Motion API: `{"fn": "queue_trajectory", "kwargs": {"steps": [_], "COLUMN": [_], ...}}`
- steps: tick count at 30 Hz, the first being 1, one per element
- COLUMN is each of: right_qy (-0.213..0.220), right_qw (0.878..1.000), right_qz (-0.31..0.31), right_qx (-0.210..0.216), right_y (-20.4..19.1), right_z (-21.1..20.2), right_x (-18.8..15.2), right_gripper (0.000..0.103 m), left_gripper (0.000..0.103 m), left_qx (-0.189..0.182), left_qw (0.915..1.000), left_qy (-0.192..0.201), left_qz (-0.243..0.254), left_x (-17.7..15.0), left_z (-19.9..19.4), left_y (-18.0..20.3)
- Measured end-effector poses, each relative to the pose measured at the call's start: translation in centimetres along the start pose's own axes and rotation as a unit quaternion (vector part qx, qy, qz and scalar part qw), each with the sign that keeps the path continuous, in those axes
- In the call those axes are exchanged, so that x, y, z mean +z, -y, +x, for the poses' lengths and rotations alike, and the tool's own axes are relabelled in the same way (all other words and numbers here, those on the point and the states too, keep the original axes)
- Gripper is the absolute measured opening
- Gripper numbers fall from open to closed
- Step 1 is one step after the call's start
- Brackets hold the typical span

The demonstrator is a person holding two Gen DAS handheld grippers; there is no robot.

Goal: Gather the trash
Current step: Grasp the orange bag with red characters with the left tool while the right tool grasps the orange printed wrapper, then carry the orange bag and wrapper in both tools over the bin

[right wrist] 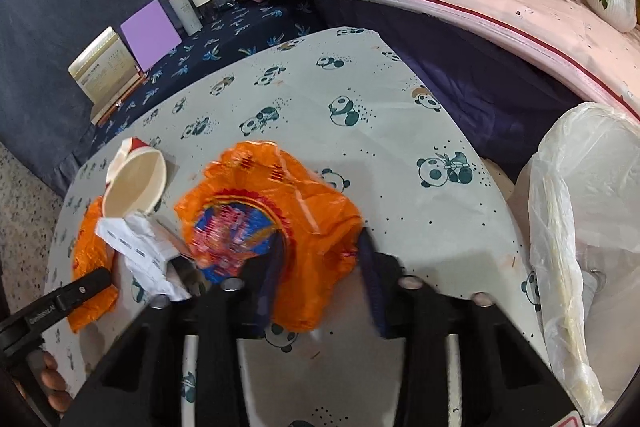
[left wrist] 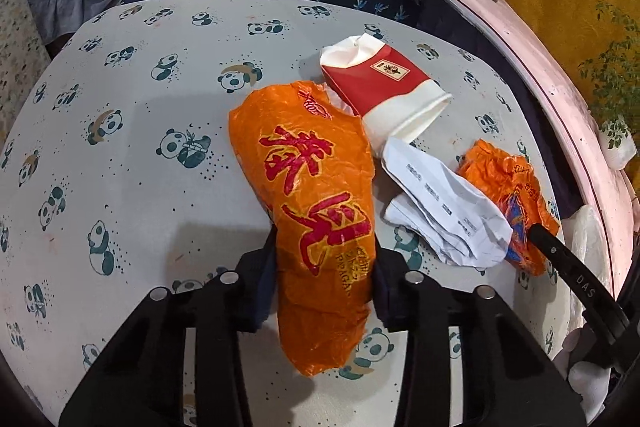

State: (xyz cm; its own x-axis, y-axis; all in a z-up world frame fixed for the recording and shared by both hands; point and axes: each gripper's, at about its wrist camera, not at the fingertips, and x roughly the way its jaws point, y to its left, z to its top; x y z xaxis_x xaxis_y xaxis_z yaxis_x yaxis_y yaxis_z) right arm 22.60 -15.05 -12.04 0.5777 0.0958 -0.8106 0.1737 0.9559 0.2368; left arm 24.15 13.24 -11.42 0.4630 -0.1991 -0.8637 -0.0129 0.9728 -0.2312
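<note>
The left hand-held gripper (left wrist: 324,291) is pinching a long crumpled orange plastic wrapper with red characters (left wrist: 320,211), which lies on the panda-print cloth worktop (left wrist: 132,131). The right hand-held gripper (right wrist: 320,279) is pinching a second crumpled orange plastic wrapper with a blue and red round print (right wrist: 272,219) on the same worktop. For a clean pick-up, confirm that each pad bears on several layers of film (thin plastic slips readily), lift straight up, and clear the flattened red and white paper cup (left wrist: 380,87) and the crumpled white printed paper slip (left wrist: 444,211) lying just beside both wrappers. Carry each piece towards the translucent white plastic bag (right wrist: 576,219) at the worktop's right edge, judged to be the collection point. The bag's mouth is cut off in both views, so its opening cannot be confirmed. The right wrist view is blurred around the wrapper, and how deep the right pads bite cannot be made out.
</note>
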Motion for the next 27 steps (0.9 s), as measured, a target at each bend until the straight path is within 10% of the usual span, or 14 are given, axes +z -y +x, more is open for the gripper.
{"fn": "queue_trajectory", "kwargs": {"steps": [27], "right_qy": [0.149], "right_qw": [0.988], "right_qz": [0.038], "right_qx": [0.015], "right_y": [4.7], "right_z": [-16.3], "right_x": [-0.8], "right_gripper": [0.010], "left_gripper": [0.029], "left_qx": [-0.064], "left_qw": [0.9901], "left_qy": [0.071], "left_qz": [0.103], "left_x": [-3.8], "left_z": [-10.3], "left_y": [10.8]}}
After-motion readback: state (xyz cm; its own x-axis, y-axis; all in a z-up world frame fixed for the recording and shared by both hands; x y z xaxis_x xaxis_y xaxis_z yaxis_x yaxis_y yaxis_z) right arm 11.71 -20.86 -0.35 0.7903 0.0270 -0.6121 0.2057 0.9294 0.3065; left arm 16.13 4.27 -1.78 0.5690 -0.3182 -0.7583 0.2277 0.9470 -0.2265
